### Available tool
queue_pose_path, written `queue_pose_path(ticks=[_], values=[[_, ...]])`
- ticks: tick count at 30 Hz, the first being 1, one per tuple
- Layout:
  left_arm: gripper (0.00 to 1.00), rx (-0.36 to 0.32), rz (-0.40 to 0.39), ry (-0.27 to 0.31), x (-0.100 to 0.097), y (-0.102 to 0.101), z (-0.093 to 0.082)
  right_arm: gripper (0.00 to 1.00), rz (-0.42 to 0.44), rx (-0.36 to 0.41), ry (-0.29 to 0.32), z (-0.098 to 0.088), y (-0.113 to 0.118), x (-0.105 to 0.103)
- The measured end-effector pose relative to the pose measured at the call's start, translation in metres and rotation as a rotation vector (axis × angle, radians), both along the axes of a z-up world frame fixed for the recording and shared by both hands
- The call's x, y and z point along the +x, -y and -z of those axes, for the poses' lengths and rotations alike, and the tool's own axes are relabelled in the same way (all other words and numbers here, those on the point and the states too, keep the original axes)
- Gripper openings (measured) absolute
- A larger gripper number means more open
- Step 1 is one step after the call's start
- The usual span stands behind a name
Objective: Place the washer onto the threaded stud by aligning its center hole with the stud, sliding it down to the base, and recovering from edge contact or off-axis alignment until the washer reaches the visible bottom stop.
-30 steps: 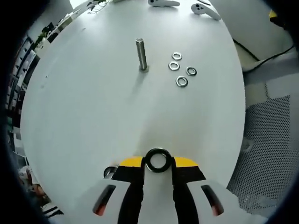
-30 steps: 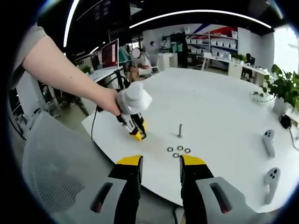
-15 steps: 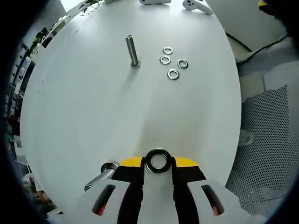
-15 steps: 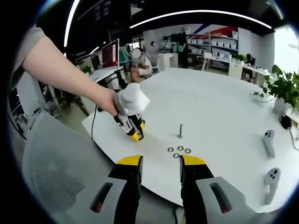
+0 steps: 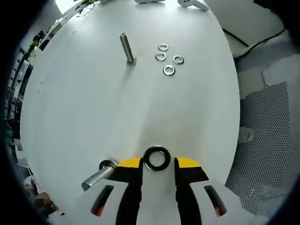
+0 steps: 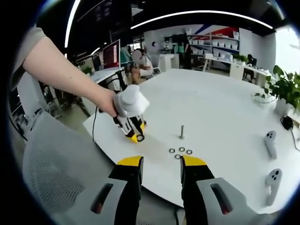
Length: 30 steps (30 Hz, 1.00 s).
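In the left gripper view, the left tool [image 5: 157,164] grips a dark washer [image 5: 157,158] between its tips above the white desk [image 5: 84,108]; the stud [image 5: 125,47] stands upright well ahead, four spare washers [image 5: 168,59] beside it. A loose bolt [image 5: 97,173] lies near the tool.

In the right gripper view, the right tool [image 6: 158,163] hangs with its jaws apart and nothing between them, short of the desk edge; the left tool [image 6: 133,133] seems to carry the washer [image 6: 140,138].

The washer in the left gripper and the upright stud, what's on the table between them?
Nothing: in the left gripper view, bare white table runs from the held washer to the stud. Four loose washers lie beside the stud.
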<state>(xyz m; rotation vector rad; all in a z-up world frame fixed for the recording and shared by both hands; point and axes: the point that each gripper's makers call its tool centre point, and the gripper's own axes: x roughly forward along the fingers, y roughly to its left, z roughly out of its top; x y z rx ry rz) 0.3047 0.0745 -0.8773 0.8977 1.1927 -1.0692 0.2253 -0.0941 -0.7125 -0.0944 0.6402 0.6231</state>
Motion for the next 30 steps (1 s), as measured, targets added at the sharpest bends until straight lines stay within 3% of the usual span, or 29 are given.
queue_pose_path(ticks=[6,9,13,22,25,27,30], values=[[0.22,0.003,-0.02,0.002,0.0014,0.0002,-0.0008,0.34,-0.002,-0.003,-0.003,0.0009,-0.0001,-0.0002],[0.21,-0.041,-0.089,0.002,0.0032,0.0004,-0.0016,0.34,-0.005,-0.005,-0.003,0.0008,-0.0007,-0.0001],[0.21,-0.042,-0.074,0.011,0.0015,0.001,-0.0024,0.34,-0.01,-0.006,-0.006,0.0015,-0.0012,-0.0006],[0.19,0.036,-0.058,0.005,0.0013,0.0027,-0.0009,0.33,-0.007,-0.005,-0.006,0.0013,-0.0007,-0.0004],[0.19,0.005,-0.037,0.024,0.0005,0.0015,-0.0021,0.33,-0.005,-0.006,-0.004,0.0013,-0.0002,-0.0002],[0.19,-0.025,-0.08,0.027,0.0023,0.0016,-0.0021,0.33,-0.003,-0.001,-0.001,0.0,-0.0004,0.0002],[0.19,-0.03,-0.082,0.031,0.0014,0.0022,-0.003,0.33,-0.004,-0.003,-0.004,0.0007,-0.0001,-0.0001]])
